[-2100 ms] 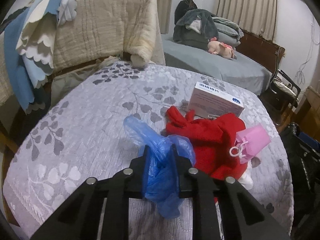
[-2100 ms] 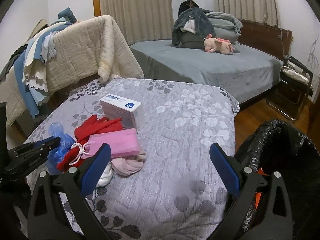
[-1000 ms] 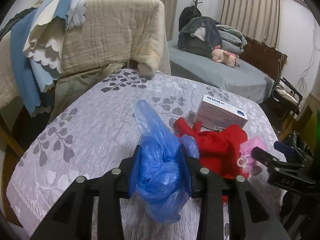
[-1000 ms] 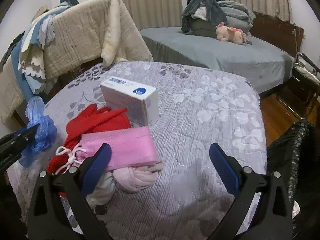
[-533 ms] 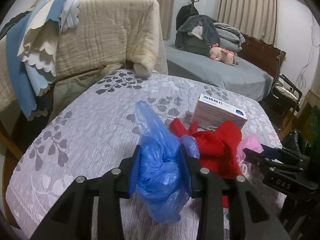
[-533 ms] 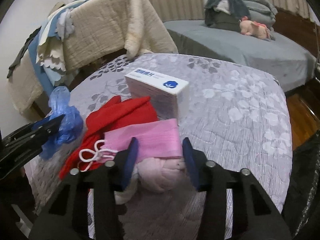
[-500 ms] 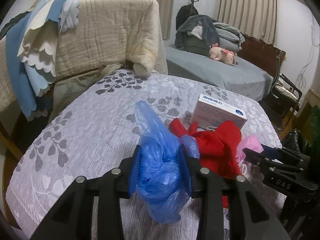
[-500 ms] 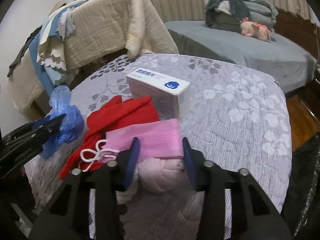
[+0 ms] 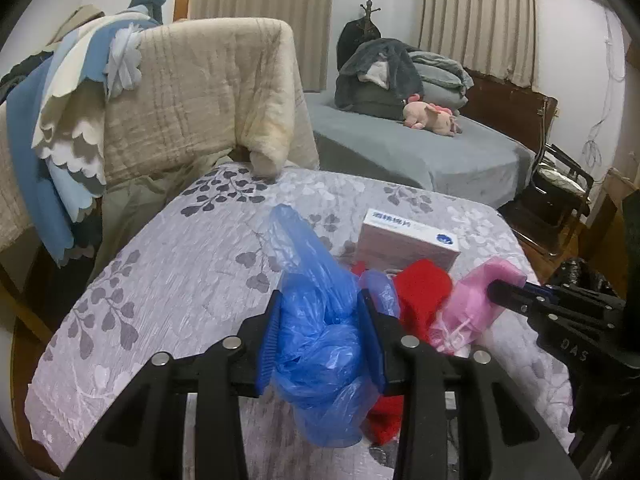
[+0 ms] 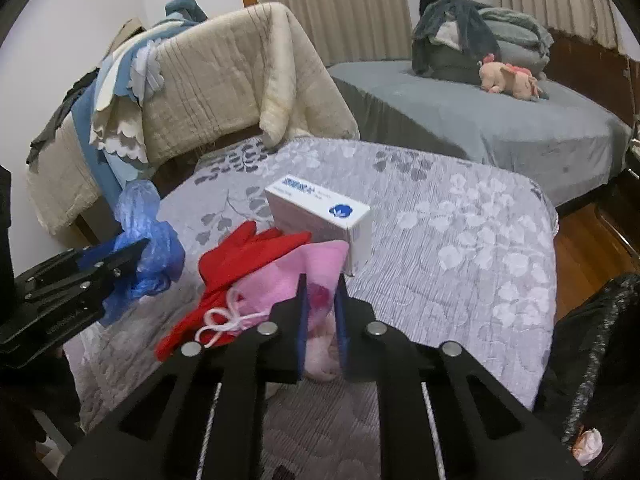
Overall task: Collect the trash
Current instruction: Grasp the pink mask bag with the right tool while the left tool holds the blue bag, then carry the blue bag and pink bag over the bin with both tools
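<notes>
L gripper [image 9: 320, 334]: tilted down over table [image 9: 192, 264], jaws clamped on blue bag [image 9: 320, 344]; bag bulges out top & bottom, clear of the cloth.
R gripper [image 10: 320, 312]: angled down, jaws nearly together, pinching pink pouch [image 10: 280, 284].
Pouch: on red cloth [image 10: 240, 256], touching box [image 10: 320, 216].
Black bag [image 10: 592, 360]: R of table, low.

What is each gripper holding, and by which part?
The left gripper is shut on the bunched middle of the blue bag. The right gripper is shut on the near edge of the pink pouch.
</notes>
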A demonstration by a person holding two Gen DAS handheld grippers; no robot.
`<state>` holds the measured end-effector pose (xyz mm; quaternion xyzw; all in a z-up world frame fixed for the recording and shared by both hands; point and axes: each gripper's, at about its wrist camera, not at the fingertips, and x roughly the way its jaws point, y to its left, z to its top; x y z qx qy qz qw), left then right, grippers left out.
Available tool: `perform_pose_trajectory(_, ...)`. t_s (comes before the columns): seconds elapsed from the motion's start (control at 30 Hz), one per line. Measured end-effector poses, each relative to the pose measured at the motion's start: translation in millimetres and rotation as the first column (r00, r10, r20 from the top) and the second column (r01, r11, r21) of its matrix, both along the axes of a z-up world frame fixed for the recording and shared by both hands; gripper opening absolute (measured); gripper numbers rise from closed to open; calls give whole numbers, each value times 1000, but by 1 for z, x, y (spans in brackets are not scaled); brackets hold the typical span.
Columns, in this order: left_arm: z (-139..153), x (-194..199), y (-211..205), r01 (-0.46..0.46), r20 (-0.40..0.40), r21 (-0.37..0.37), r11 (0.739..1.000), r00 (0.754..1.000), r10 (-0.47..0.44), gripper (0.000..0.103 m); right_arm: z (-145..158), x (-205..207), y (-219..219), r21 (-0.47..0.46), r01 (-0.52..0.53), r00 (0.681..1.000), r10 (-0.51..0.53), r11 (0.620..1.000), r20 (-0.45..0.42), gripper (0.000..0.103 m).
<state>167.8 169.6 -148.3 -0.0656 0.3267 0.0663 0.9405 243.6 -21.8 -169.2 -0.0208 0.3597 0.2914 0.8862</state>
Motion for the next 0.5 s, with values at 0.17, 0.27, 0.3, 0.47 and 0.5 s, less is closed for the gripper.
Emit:
perform_pose_trajectory(0.17,9,-3,-9,16,8,-1,1000,1000,-16,37,16,-8,-9,19,10,1000,-10,1000,26,9)
perform_pose_trajectory(0.27,17,-6,-16,30,21,2,1000,999,-30,37,28,-14,-17,31,22,999,-23,999,40,9)
perform_pose_trajectory(0.3,20,-6,-19,36,25,3,999,999,-36,37,31,-15,-19,36,28,999,-29,999,40,9)
perform_pose_trajectory(0.47,33,-9,-35,70,42,1,998,997,-70,37,49,-22,-35,62,54,996,-58,997,61,9)
perform_pose_trajectory(0.5,36,-9,-39,78,47,0,997,996,-78,37,54,-24,-39,65,62,996,-66,996,66,9)
